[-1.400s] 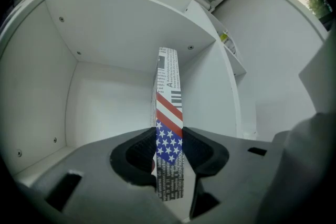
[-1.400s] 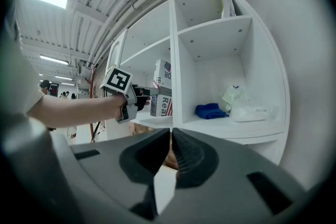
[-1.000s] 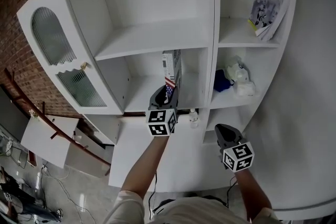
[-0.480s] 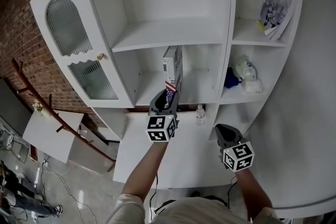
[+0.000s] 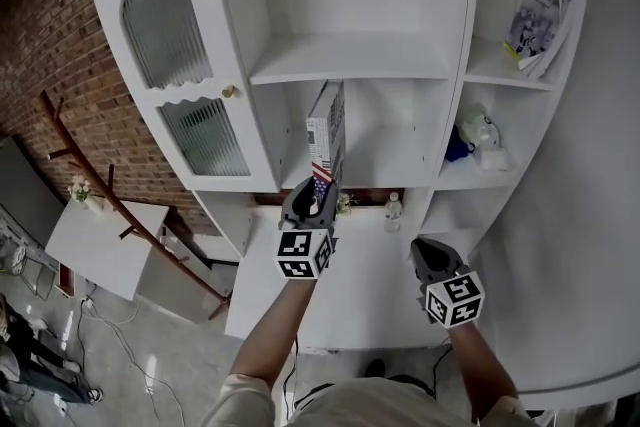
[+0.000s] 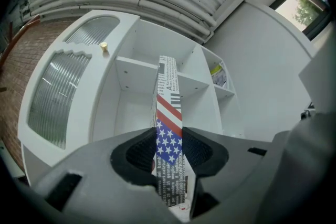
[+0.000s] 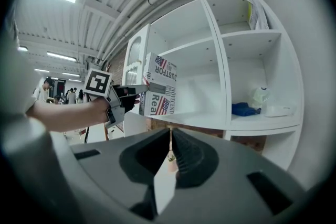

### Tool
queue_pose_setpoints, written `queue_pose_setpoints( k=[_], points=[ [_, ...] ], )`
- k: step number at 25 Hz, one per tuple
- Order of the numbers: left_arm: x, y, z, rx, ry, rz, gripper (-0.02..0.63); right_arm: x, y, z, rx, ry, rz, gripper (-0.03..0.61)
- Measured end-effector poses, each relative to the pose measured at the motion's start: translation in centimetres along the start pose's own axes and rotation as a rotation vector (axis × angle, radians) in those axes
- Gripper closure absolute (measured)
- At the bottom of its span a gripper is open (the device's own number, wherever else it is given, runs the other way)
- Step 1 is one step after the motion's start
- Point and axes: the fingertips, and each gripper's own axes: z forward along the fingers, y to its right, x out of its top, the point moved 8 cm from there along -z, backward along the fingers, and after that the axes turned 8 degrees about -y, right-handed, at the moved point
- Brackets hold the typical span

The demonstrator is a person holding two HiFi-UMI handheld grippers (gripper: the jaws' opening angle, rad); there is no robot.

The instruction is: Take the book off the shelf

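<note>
The left gripper (image 6: pixel 169 149) has its fingers clamped on the spine of the book (image 5: pixel 325 135), which carries a stars-and-stripes band and a cover reading "Real". It stands upright at the front of the white shelf unit (image 5: pixel 350 65). The right gripper (image 7: pixel 169 152), below that unit, has its fingers closed on nothing.

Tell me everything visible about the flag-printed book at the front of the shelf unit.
The thin book printed with newsprint text and a stars-and-stripes flag stands upright, narrow edge facing the left gripper, whose black pads clamp its lower part from both sides. It is at the front of the middle compartment of the white shelf unit; whether it rests on the board is unclear.
</note>
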Motion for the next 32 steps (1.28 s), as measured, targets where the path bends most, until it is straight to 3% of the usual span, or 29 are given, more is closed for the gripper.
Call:
queue_pose_setpoints(
  k=[18, 32],
  points=[
    [0.9, -5.4, -12.1, 0.069, 0.016, 0.037, 0.449, 0.1, -8.3, -3.5, -0.016, 0.026, 0.011, 0.545],
    [1.3, -4.8, -18.8, 0.114, 0.033, 0.087, 0.449, -1.3, -10.7, -7.5, -0.034, 0.021, 0.009, 0.545]
  ],
)
